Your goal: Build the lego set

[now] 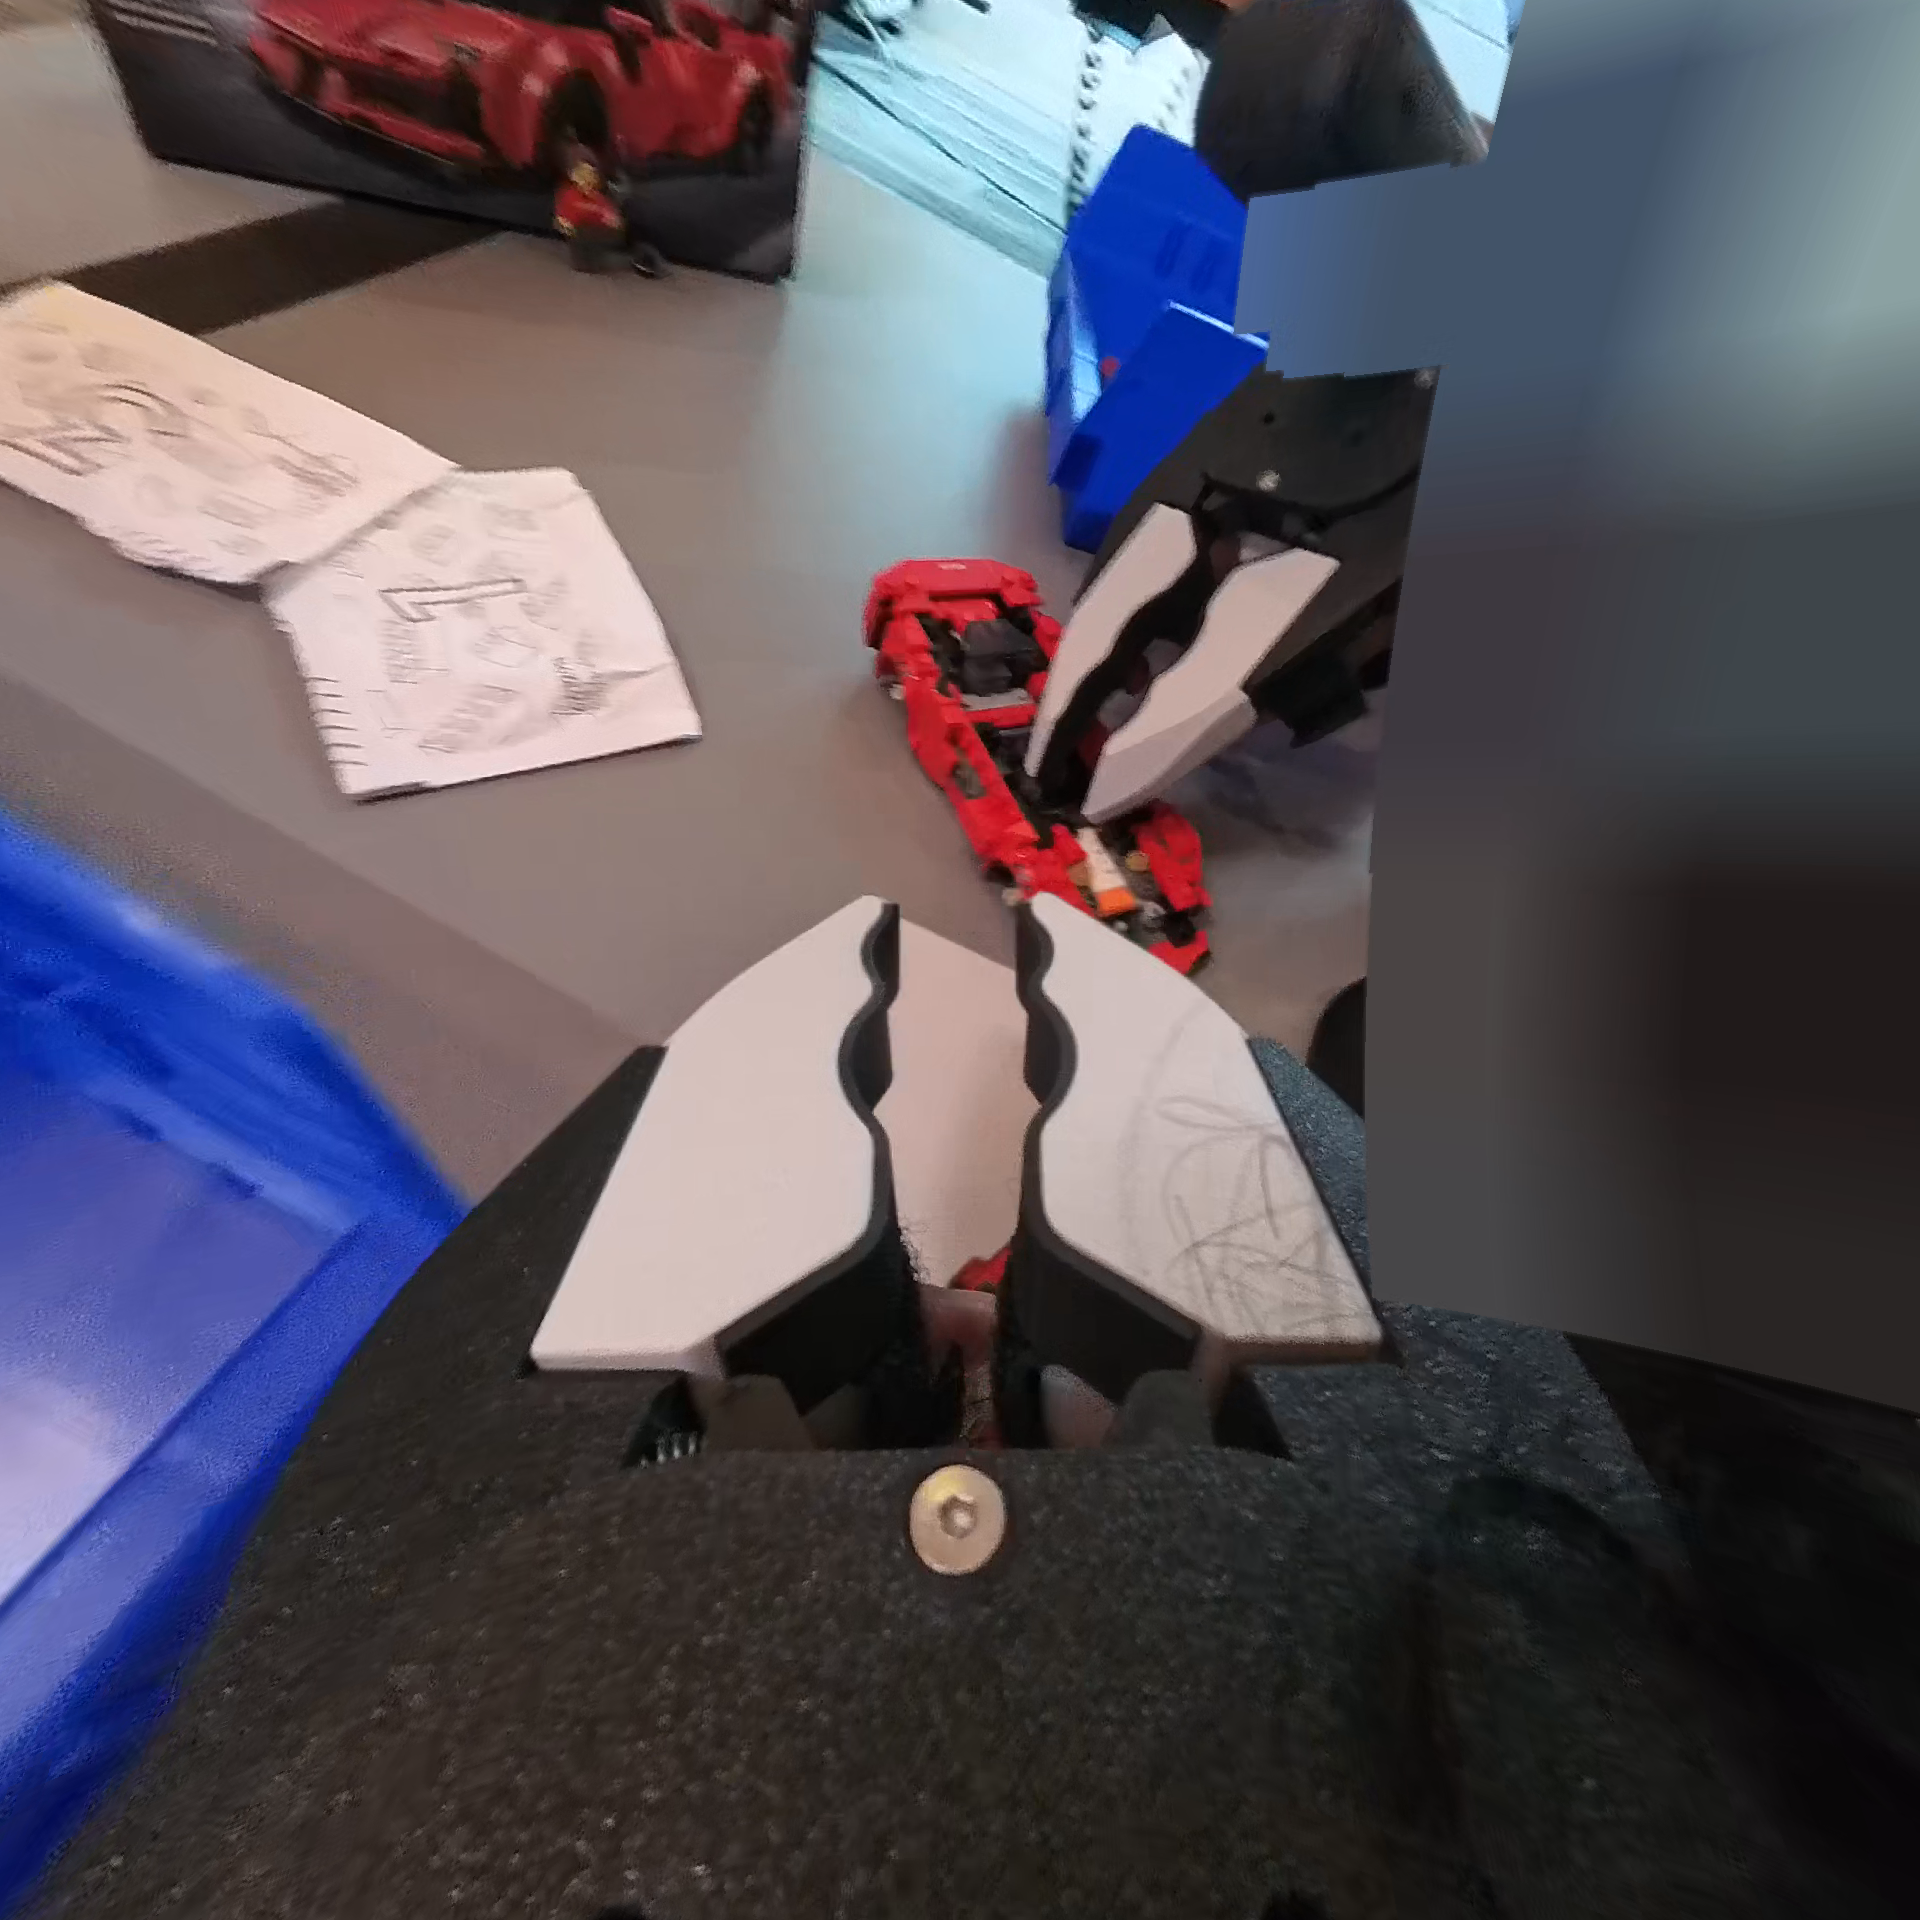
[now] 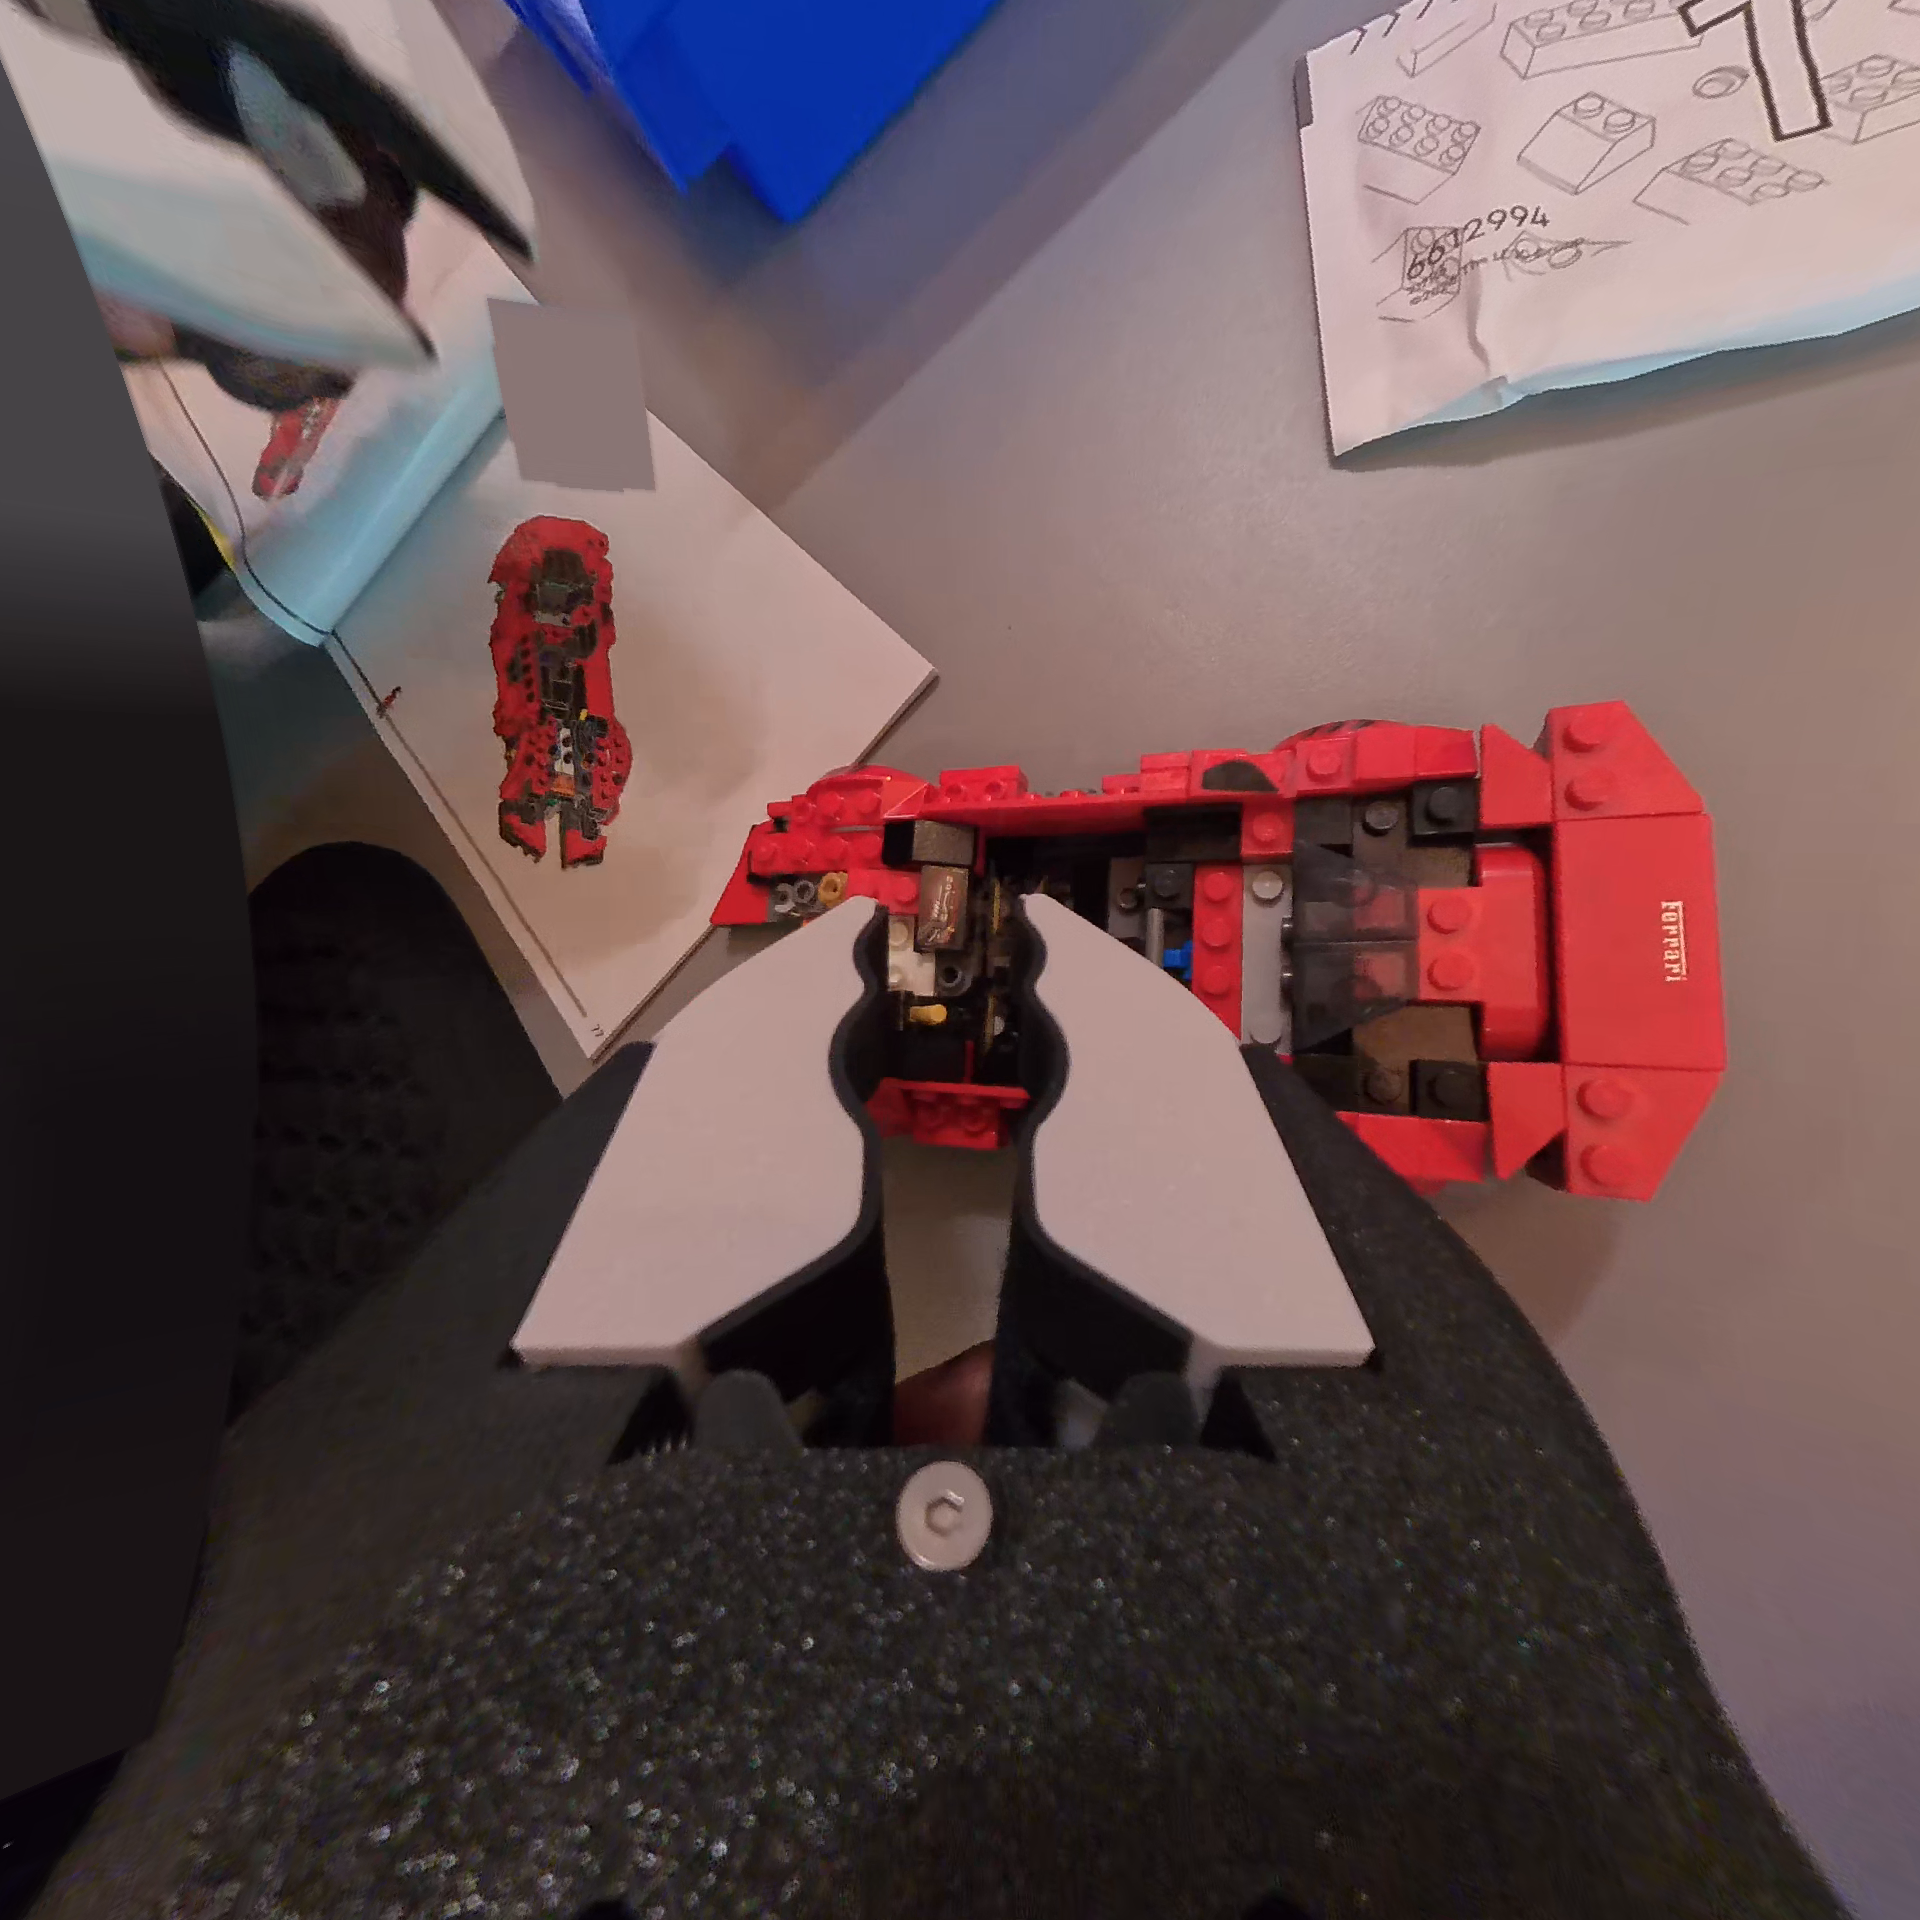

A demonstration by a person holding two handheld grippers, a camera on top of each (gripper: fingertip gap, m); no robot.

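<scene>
a: obs. half-built red lego car (image 2: 1299,935) lies flat on the grey table (image 2: 1143,520), roof off, dark interior studs exposed. right gripper (image 2: 951,904) sits low over the cockpit, fingertips apart, nothing visibly pinched between them. released, i'd log.

b: why there? steadying the chassis?

a: judgement only: tips bracket the cabin gap, so either bracing or about to seat a piece. a small red plate (image 2: 945,1112) shows between the fingers lower down; can't tell if it's attached to the car.

b: left gripper (image 1: 956,914)?

a: hangs back from the car's nose, apart from it. fingertips spread with a clear gap, no brick held at the tips. something red shows deep near the finger roots; too hidden to name.

b: references?

a: open instruction booklet (image 2: 675,727) just beside the car, page showing the same build stage, likely kept near for comparison. crumpled paper bag (image 1: 343,561) farther off, blue parts bin (image 1: 156,1195) at the left gripper's side, set box (image 1: 468,114) at the back.
</scene>
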